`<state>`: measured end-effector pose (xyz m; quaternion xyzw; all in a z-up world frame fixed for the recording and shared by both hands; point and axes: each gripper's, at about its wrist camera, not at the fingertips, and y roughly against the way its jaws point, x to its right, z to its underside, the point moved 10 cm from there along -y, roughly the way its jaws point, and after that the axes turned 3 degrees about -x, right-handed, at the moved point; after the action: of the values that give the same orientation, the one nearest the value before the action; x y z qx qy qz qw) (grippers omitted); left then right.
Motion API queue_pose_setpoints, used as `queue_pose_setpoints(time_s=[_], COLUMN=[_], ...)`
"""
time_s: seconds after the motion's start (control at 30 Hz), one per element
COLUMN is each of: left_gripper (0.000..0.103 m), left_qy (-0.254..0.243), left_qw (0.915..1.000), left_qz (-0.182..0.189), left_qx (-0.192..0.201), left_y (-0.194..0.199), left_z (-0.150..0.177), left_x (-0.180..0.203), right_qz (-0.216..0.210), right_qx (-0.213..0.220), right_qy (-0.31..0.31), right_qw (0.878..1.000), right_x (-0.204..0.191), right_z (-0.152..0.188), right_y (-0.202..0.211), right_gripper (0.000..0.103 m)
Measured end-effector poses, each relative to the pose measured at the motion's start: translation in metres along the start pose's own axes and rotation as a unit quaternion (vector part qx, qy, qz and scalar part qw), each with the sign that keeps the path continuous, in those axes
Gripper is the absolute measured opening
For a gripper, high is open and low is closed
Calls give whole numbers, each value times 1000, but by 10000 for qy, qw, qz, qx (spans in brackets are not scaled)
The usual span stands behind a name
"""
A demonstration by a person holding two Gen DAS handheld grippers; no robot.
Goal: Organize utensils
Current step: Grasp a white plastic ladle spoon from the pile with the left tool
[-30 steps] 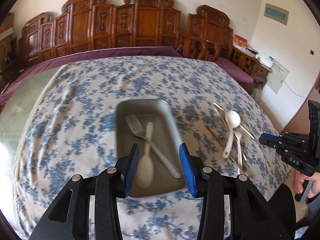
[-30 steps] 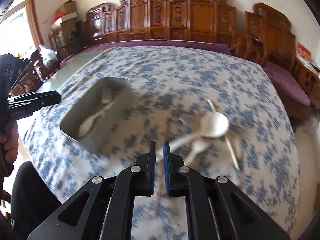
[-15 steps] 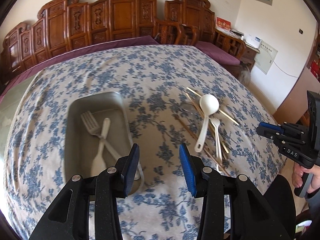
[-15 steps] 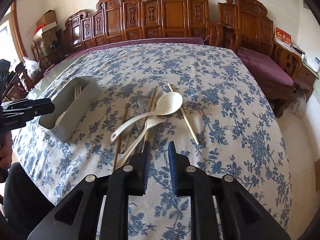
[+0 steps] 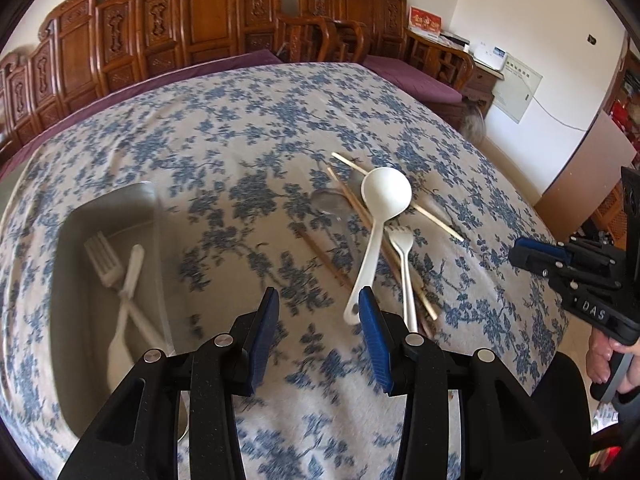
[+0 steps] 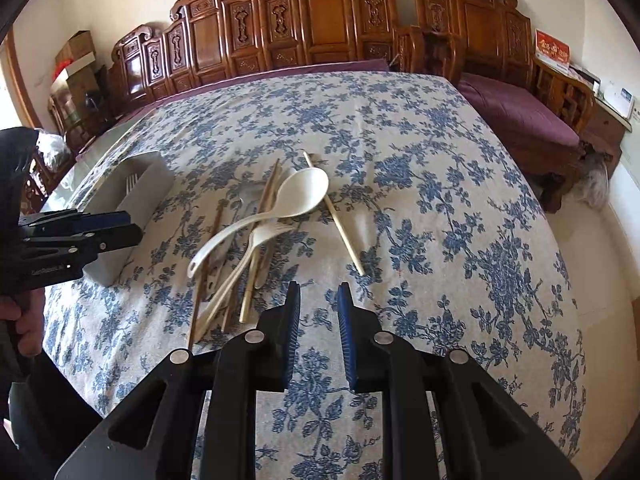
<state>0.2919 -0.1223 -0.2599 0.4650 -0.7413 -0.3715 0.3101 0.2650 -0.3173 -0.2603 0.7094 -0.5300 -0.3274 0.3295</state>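
Both grippers swung off grey rectangular metal tray toward utensil pile; right gripper jaws just opened slightly, nothing between. Tray left, holding white plastic fork. Left gripper half-open, empty. Big white plastic spoon atop wooden chopsticks mid-tablecloth

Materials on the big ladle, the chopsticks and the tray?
Ladle: looks like plastic, matte cream-white, one moulded piece. Chopsticks: probably bamboo or wood, pale tan, dull finish. Tray: grey with a soft sheen, brushed metal or plastic; blur leaves it open.
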Motion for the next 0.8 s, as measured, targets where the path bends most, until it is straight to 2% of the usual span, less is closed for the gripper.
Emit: queue_pose_setpoints(time_s=[0.23, 0.33, 0.4, 0.6, 0.8], left_gripper=[39, 39, 32, 27, 24], left_qy=[-161, -304, -393, -723, -673], left_qw=[9995, 9992, 9987, 9958, 9937], left_qz=[146, 75, 86, 94, 273], left_qx=[-213, -257, -314, -562, -855], left_y=[-31, -43, -49, -68, -84], left_z=[-17, -25, -30, -38, -36], left_x=[20, 26, 31, 43, 45], right_qz=[36, 26, 17, -1, -21], right_qx=[-121, -137, -126, -169, -187], right_qy=[-21, -19, -7, -27, 2], right_qw=[9999, 9999, 9999, 9999, 9998], right_x=[8, 8, 7, 9, 6], right_z=[7, 8, 8, 9, 11], right_y=[-10, -11, -10, -14, -16], right_gripper=[21, 21, 21, 21, 21])
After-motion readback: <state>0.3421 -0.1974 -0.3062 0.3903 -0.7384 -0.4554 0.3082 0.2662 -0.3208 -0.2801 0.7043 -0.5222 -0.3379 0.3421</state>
